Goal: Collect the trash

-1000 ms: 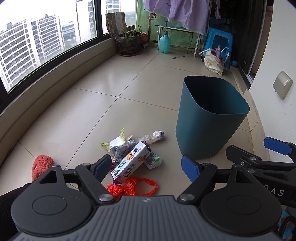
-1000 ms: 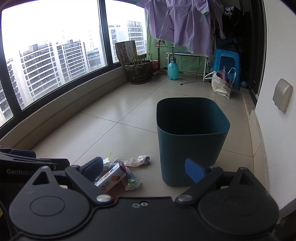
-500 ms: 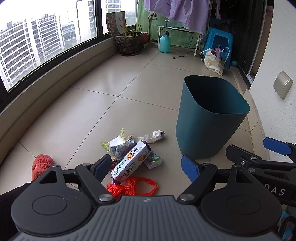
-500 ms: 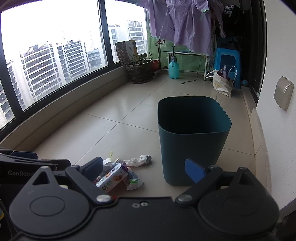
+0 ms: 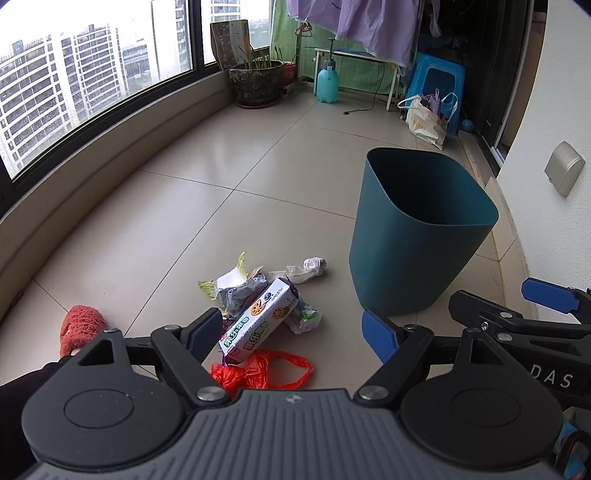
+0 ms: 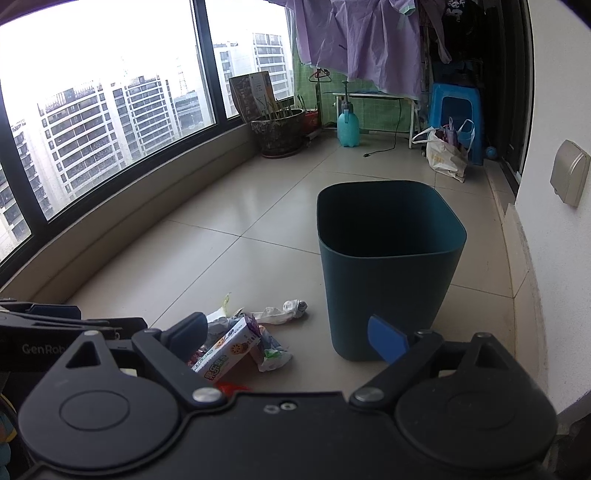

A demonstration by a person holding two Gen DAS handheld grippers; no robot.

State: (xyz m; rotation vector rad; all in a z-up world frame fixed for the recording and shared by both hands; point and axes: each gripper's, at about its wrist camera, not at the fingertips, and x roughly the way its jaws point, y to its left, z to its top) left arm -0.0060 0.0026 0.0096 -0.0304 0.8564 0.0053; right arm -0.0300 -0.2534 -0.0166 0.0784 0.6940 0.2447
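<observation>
Teal plastic, the single waste bin (image 5: 413, 254) stands upright on the beige floor tiles (image 5: 207, 206), close to the white wall (image 5: 554, 122) that carries one grey socket cover (image 5: 564, 168). Its dark inside shows no contents from either view.

Just left of the bin lies one loose heap of trash. It holds one white biscuit box (image 5: 258, 324) with green lettering, lying flat and slanted; one orange-red plastic bag (image 5: 264, 371) touching the box's near end; a grey crumpled wrapper (image 5: 240, 295) at its far side; a pale leafy scrap (image 5: 225, 278) beyond that; a twisted white tissue (image 5: 304, 268) nearest the bin, apart from it; and a small green-and-white wrapper (image 5: 304, 318) beside the box.

The left gripper (image 5: 291, 328) hangs above the heap with its blue-padded fingers spread wide and nothing between them. The right gripper (image 6: 291, 336) is likewise spread and empty, its right pad overlapping the bin's base in its own view. Each tool shows at the edge of the other's camera.

An orange-red fuzzy slipper (image 5: 79, 326) lies near the low window ledge, well apart from the heap. Far back stand one potted plant (image 5: 255, 79), one turquoise spray bottle (image 5: 327, 81), one blue stool (image 5: 439, 85), one cream shopping bag (image 5: 424, 120) and purple laundry (image 5: 354, 26) hung overhead. Nothing lies between heap and bin.
</observation>
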